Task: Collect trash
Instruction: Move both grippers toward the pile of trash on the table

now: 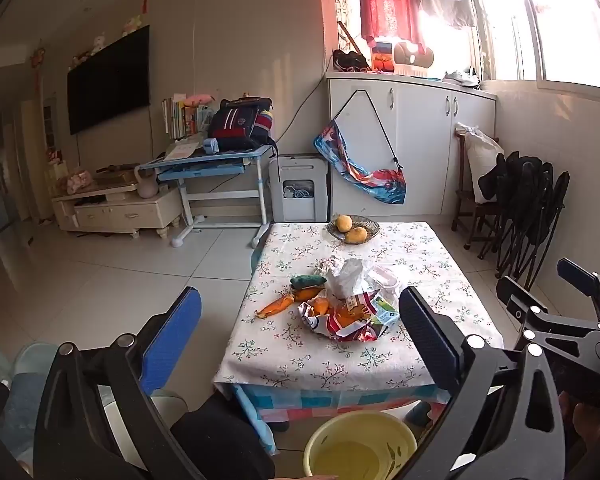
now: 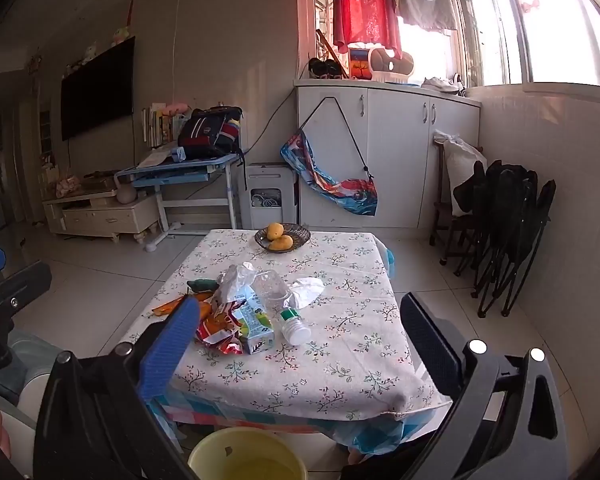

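Left wrist view: you look from the near edge, angled down across the table, set back from it.
Right wrist view: you look from the same near side, shifted right, also angled down.
Shared: both views take in the trash pile, fruit bowl, yellow bin below, and white cabinet behind.
Cross-view: the right gripper shows at the left view's right edge.

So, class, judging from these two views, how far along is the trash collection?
Done: nothing yet; the yellow plastic bucket below the table edge looks empty. In hand: nothing; the left claw and right claw are both open, short of the pile. Left: the crumpled red snack wrapper, green-and-white drink carton, white bottle, crumpled white tissue and orange peels.
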The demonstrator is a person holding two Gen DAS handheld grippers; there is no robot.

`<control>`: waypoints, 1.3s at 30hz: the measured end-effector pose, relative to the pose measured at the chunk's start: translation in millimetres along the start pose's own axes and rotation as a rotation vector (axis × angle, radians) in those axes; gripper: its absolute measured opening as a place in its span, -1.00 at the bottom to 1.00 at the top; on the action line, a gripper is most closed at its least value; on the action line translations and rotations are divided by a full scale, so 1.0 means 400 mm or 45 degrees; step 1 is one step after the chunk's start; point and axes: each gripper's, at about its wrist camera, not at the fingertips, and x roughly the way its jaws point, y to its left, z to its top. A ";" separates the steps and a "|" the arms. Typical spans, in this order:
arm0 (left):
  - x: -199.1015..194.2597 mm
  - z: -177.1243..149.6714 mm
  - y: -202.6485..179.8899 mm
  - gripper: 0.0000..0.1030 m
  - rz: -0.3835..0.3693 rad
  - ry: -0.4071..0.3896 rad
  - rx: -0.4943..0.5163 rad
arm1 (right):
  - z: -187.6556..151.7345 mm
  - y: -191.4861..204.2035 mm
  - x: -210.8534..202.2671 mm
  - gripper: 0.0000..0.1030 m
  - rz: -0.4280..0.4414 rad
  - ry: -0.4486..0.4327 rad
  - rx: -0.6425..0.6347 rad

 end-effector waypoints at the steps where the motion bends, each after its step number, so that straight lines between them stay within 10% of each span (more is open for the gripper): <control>1: 0.000 0.000 0.000 0.86 -0.001 0.000 -0.003 | 0.000 0.002 -0.001 0.87 -0.002 -0.005 -0.006; 39: 0.075 -0.039 0.039 0.86 -0.050 0.060 -0.077 | -0.006 0.020 0.052 0.87 0.077 0.031 -0.021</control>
